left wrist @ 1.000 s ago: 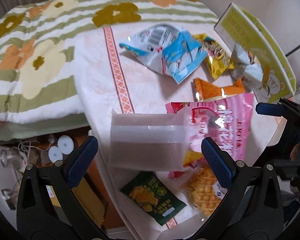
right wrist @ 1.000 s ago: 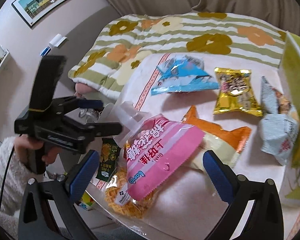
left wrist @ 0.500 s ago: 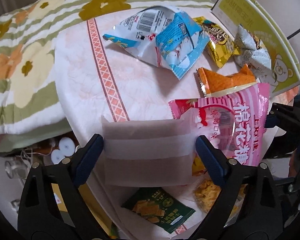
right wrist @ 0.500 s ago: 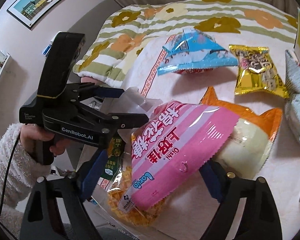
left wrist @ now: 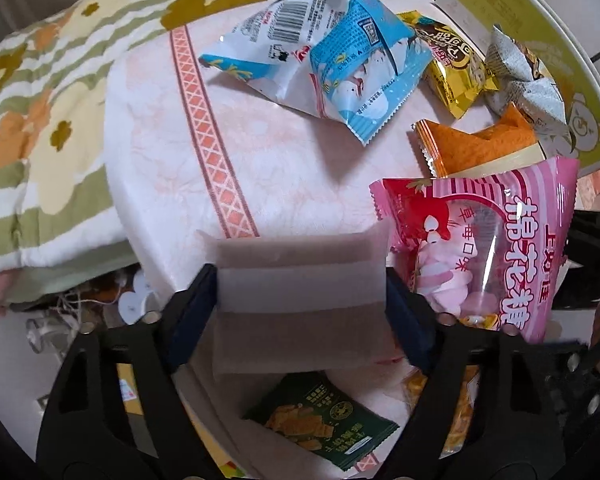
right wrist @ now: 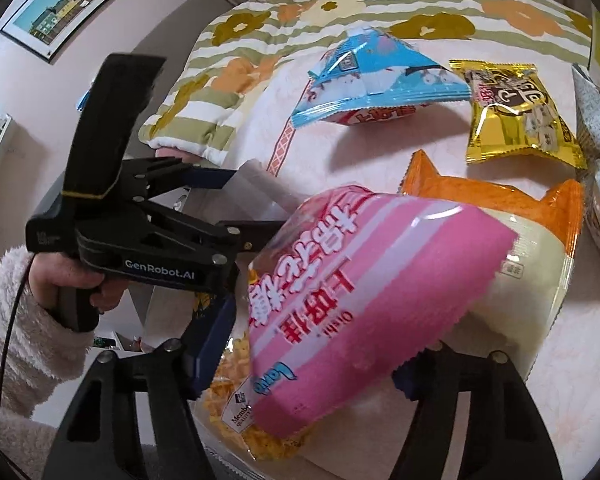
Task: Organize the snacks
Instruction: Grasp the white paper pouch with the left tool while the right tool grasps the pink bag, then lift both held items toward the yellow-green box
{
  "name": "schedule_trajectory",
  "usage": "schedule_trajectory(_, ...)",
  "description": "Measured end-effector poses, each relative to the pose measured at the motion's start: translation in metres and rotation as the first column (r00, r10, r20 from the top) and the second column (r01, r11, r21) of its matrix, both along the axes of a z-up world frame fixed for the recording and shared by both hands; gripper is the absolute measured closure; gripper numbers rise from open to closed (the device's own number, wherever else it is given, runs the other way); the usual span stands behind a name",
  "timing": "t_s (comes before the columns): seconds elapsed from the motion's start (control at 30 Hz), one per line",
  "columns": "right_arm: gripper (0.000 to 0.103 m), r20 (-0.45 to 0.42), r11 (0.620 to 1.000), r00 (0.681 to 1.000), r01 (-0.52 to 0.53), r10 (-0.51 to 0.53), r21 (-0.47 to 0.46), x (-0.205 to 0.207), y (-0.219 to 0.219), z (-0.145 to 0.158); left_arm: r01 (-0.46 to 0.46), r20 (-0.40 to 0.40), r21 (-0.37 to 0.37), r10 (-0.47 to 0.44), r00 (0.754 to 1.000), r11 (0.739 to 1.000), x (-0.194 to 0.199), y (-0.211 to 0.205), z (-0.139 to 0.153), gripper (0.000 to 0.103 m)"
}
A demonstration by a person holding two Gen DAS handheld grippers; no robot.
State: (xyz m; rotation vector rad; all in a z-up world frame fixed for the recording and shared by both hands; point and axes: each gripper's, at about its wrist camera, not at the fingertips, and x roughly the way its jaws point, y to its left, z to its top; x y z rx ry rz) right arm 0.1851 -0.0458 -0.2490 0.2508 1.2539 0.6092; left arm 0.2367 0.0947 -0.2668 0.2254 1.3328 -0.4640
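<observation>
My left gripper [left wrist: 300,292] is closed against both sides of a translucent plastic container [left wrist: 300,300] at the table's near edge; the left gripper also shows in the right wrist view [right wrist: 236,208]. My right gripper [right wrist: 312,356] is closing on a pink marshmallow bag [right wrist: 364,300], which also shows in the left wrist view [left wrist: 496,248]. Under the pink bag lie a yellow snack bag [right wrist: 240,400] and an orange-and-cream bag [right wrist: 512,240]. A green snack packet [left wrist: 320,424] lies below the container.
A blue-and-white bag [left wrist: 332,56], a gold bag [right wrist: 516,112] and a grey-white bag [left wrist: 528,80] lie farther back on the pink tablecloth [left wrist: 160,160]. A green-and-white box [left wrist: 540,40] stands at the right. A flowered quilt [right wrist: 260,40] lies behind the table.
Both grippers have moved forward and narrowed. The left one has come to grip the container. The right one has closed in around the pink bag.
</observation>
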Motion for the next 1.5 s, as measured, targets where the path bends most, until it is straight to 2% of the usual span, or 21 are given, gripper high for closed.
schedule_trajectory(0.2, 0.039, -0.016, 0.998, 0.999, 0.042, -0.041, 0.039, 0.003, -0.01, 0.005, 0.003, 0.015, 0.019, -0.003, 1.0, 1.0, -0.002, -0.002, 0.007, 0.033)
schedule_trajectory(0.33, 0.04, -0.034, 0.997, 0.998, 0.062, -0.06, 0.055, 0.004, -0.014, 0.004, -0.019, 0.024, 0.003, 0.019, 1.0, 1.0, -0.007, -0.001, 0.015, 0.033)
schedule_trajectory(0.67, 0.056, -0.058, 0.993, 0.994, 0.092, -0.088, 0.078, 0.002, -0.018, 0.004, -0.069, 0.057, -0.035, 0.071, 0.996, 0.997, -0.011, 0.014, 0.034, 0.033)
schedule_trajectory(0.97, 0.058, 0.031, 0.987, 0.991, 0.127, -0.131, 0.093, -0.007, -0.026, 0.041, -0.133, 0.117, -0.096, 0.144, 0.983, 0.986, -0.013, 0.031, 0.073, 0.033)
schedule_trajectory(1.2, 0.058, 0.125, 0.98, 0.977, 0.155, -0.171, 0.127, -0.009, -0.046, 0.083, -0.142, 0.189, -0.125, 0.164, 0.968, 0.982, -0.01, 0.025, 0.118, 0.033)
schedule_trajectory(1.4, 0.058, 0.193, 0.961, 0.952, 0.203, -0.239, 0.19, -0.006, -0.089, 0.125, -0.154, 0.245, -0.133, 0.183, 0.952, 0.979, -0.008, -0.002, 0.153, 0.033)
schedule_trajectory(1.5, 0.058, 0.223, 0.952, 0.938, 0.219, -0.266, 0.215, -0.005, -0.12, 0.142, -0.172, 0.256, -0.163, 0.21, 0.944, 0.972, -0.005, -0.02, 0.169, 0.033)
